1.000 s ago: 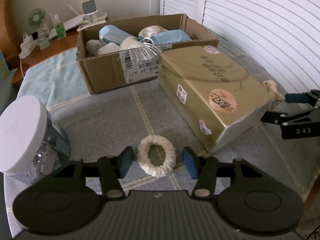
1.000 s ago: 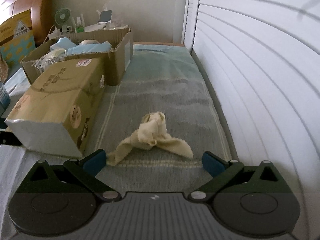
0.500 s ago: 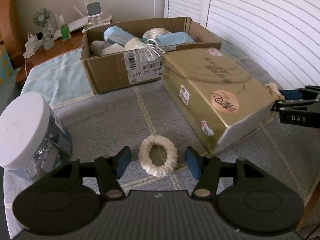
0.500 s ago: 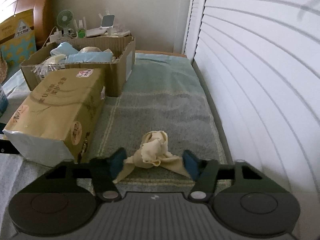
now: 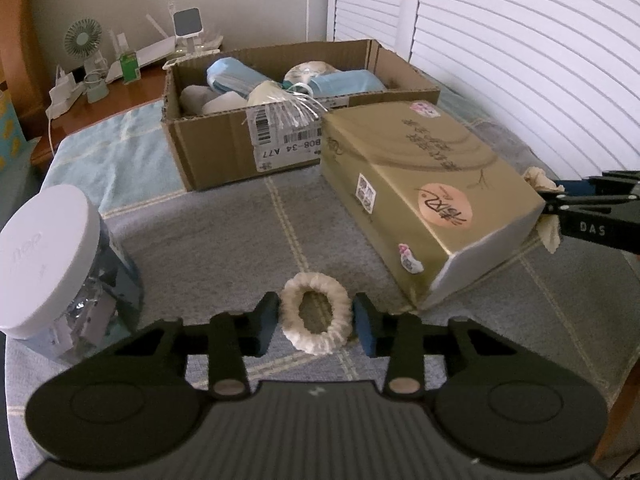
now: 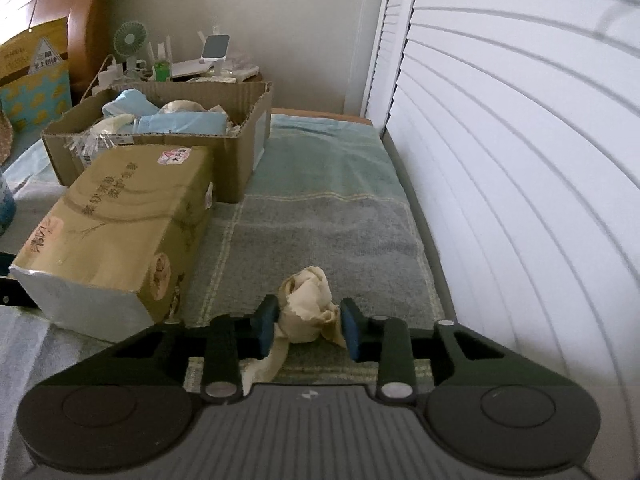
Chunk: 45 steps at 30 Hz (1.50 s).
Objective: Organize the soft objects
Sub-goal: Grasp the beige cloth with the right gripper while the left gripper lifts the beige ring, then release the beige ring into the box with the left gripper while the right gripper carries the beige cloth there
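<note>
- Soft things are what you are sorting: a fluffy cream ring-shaped hair tie (image 5: pixel 316 318) and a crumpled pale yellow cloth (image 6: pixel 307 307), both on the grey and blue checked towel (image 6: pixel 332 220).
- Your left gripper (image 5: pixel 316 324) has the hair tie between its blue pads (image 5: pixel 266 326). The jaws are closing, and both pads touch its sides.
- Your right gripper (image 6: pixel 308 326) has the cloth bunched between its pads. These jaws are closing too and they squeeze the cloth. One end of the cloth hangs down by the left pad.
- A gold rectangular tissue pack (image 5: pixel 432 188) lies between your two grippers.
- Behind it sits an open brown cardboard box (image 5: pixel 224 148) with blue and white soft things inside.
- A clear jar with a round white lid (image 5: pixel 44 264) stands on the towel, off to the left of the hair tie.
</note>
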### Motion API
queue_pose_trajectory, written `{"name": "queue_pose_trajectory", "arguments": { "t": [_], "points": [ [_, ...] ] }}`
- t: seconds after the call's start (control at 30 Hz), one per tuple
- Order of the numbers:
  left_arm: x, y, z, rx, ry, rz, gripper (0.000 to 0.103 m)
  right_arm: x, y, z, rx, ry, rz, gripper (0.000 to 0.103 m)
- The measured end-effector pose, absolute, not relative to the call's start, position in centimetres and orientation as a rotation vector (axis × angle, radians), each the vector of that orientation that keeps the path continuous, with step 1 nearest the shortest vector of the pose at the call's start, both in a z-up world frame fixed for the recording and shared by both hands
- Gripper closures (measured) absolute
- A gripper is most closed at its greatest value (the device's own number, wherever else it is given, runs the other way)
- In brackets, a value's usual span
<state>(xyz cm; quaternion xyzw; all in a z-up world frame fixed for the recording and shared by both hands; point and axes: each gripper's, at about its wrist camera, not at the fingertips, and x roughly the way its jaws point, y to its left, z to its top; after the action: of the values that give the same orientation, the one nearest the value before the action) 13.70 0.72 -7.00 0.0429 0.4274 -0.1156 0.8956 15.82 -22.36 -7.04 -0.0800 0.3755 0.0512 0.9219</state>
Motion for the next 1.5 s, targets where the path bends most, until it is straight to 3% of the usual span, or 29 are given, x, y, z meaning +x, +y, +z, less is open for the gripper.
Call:
{"name": "queue_pose_trajectory", "arguments": {
  "t": [0.7, 0.97, 1.2, 1.23, 1.3, 1.37, 1.5],
  "points": [
    [13.0, 3.5, -2.1, 0.14, 0.819, -0.369, 0.068, 12.6, -21.1, -0.5, -0.137, 0.676, 0.154, 0.069],
    [17.3, 4.0, 1.4, 0.131, 0.674, -0.318, 0.068, 12.8, -18.3, 1.6, -0.192, 0.634, 0.209, 0.069],
    [22.8, 4.3, 1.1, 0.114, 0.67, -0.255, 0.068, 13.6, -16.9, 2.0, -0.214, 0.629, 0.244, 0.069],
    [23.3, 4.3, 0.9, 0.119, 0.667, -0.251, 0.066, 13.7, -16.8, 2.0, -0.216, 0.63, 0.247, 0.069],
    [23.9, 4.3, 0.7, 0.116, 0.668, -0.229, 0.047, 14.0, -16.6, 2.0, -0.216, 0.631, 0.256, 0.069],
    [24.0, 4.4, 0.6, 0.107, 0.661, -0.215, 0.013, 14.5, -16.5, 1.8, -0.218, 0.634, 0.262, 0.069],
    [23.0, 4.5, 0.8, 0.128, 0.617, -0.209, 0.006, 15.4, -16.2, 1.8, -0.22, 0.64, 0.279, 0.069]
  ]
}}
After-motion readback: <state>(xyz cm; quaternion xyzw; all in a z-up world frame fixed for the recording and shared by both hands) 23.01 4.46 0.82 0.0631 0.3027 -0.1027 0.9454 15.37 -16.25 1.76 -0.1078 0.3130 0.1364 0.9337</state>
